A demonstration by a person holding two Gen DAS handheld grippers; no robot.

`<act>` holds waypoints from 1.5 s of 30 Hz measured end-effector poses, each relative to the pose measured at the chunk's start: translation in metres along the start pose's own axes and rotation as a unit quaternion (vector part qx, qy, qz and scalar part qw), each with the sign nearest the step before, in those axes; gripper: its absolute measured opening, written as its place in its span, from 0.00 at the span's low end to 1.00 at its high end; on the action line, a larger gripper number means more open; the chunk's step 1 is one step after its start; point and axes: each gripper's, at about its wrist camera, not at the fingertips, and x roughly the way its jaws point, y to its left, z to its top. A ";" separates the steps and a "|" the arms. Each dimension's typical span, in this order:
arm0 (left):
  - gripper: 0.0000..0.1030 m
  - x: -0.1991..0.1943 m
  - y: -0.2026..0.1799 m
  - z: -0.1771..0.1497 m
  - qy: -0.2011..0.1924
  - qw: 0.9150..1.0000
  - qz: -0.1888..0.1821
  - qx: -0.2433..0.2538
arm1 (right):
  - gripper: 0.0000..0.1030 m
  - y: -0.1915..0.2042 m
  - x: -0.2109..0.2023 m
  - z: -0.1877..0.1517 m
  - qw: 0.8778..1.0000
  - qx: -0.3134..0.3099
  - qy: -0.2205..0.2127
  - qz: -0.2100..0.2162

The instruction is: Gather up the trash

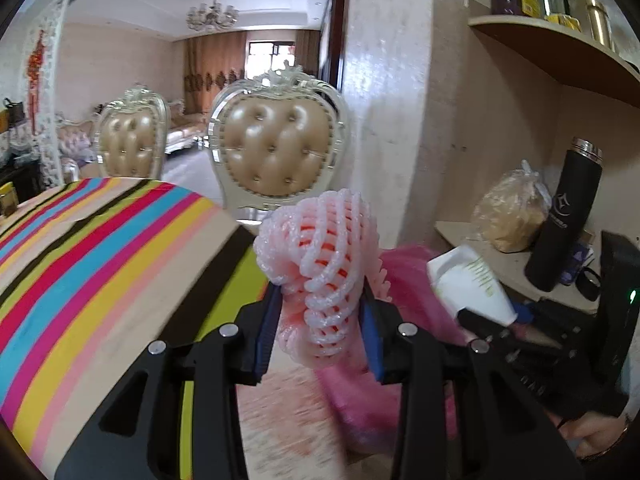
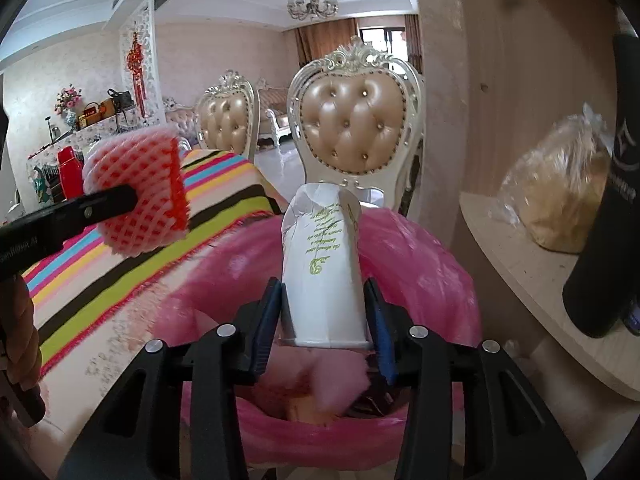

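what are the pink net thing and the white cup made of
Pink net sleeve: looks like soft expanded foam, matte, with open lattice strands that bend under the left gripper.
White cup: probably thin paper, slightly glossy; its top is crumpled with sharp creases, with green print on its side.

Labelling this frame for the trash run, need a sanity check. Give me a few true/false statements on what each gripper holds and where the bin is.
1. The left gripper holds a pink foam fruit net. True.
2. The right gripper has a glass jar between its jaws. False: it is a crumpled white paper cup with green print.
3. A bin lined with a pink bag lies under the cup. True.
4. The foam net already lies inside the bin. False: it is in the left gripper's jaws, over the striped tablecloth's edge.
5. The black flask stands on the striped tablecloth. False: it stands on a pale shelf by the wall.
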 end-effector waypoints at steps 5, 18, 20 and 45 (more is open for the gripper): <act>0.44 0.027 -0.035 0.009 0.011 0.998 -0.060 0.012 | 0.61 -0.023 0.001 -0.004 1.000 0.014 -0.002 -0.013; 0.95 0.010 -0.034 -0.015 -0.011 0.998 0.034 0.059 | 0.61 -0.038 -0.055 -0.025 0.998 0.037 -0.018 -0.051; 0.95 -0.013 -0.021 -0.020 -0.026 0.996 0.057 0.064 | 0.62 -0.034 -0.061 -0.026 0.998 0.036 -0.020 -0.049; 0.95 -0.123 -0.005 -0.079 -0.050 0.998 0.036 -0.001 | 0.82 0.049 -0.145 -0.031 0.994 -0.036 -0.059 -0.080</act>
